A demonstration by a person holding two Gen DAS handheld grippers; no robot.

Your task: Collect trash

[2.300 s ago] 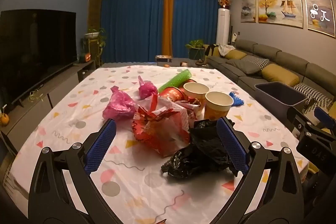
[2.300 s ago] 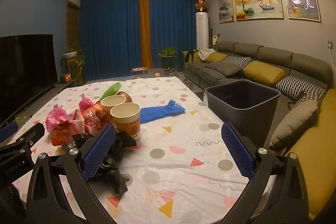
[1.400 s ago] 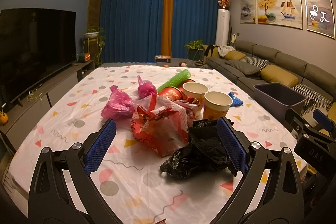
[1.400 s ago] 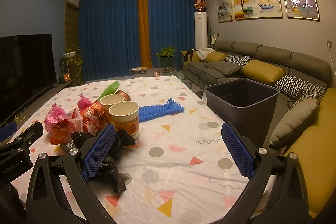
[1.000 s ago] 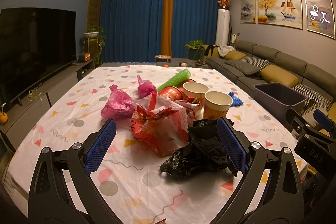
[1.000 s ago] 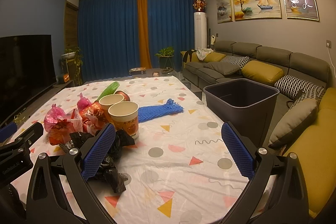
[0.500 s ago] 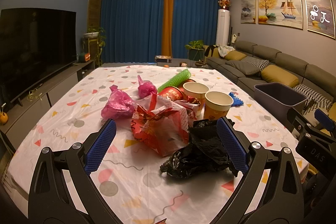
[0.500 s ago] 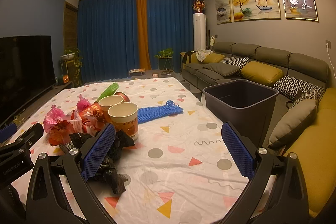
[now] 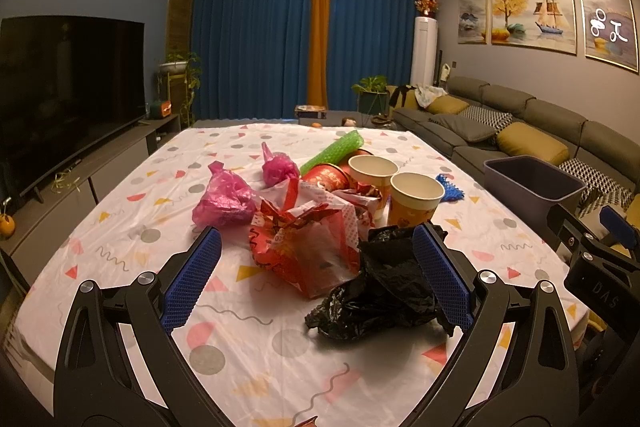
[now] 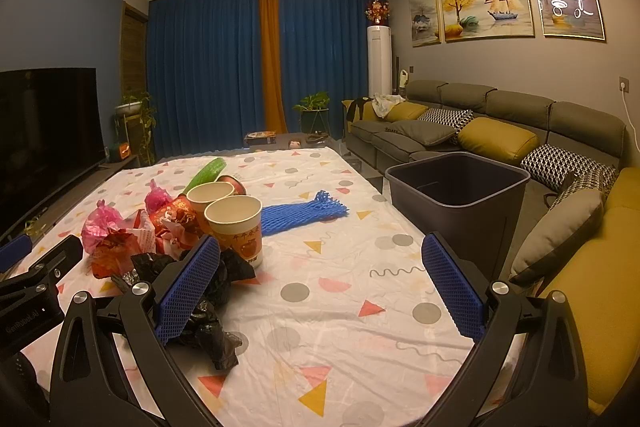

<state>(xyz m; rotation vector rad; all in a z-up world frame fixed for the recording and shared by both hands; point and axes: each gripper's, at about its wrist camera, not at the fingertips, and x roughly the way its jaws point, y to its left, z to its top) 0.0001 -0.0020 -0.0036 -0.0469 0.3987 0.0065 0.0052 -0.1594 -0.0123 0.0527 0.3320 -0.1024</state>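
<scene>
Between my wide-open left gripper (image 9: pixel 316 279) and empty, spread right gripper (image 10: pixel 320 283), the crumpled black plastic bag (image 9: pixel 384 291) probably snags the nearer printed paper cup (image 9: pixel 414 199).

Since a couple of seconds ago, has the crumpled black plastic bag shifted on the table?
No. The crumpled black plastic bag lies in the same place beside the nearer paper cup, just inside the open left gripper's right finger.

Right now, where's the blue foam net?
In the right wrist view, the blue foam net lies on the table, right of the paper cups, left of the bin.
</scene>
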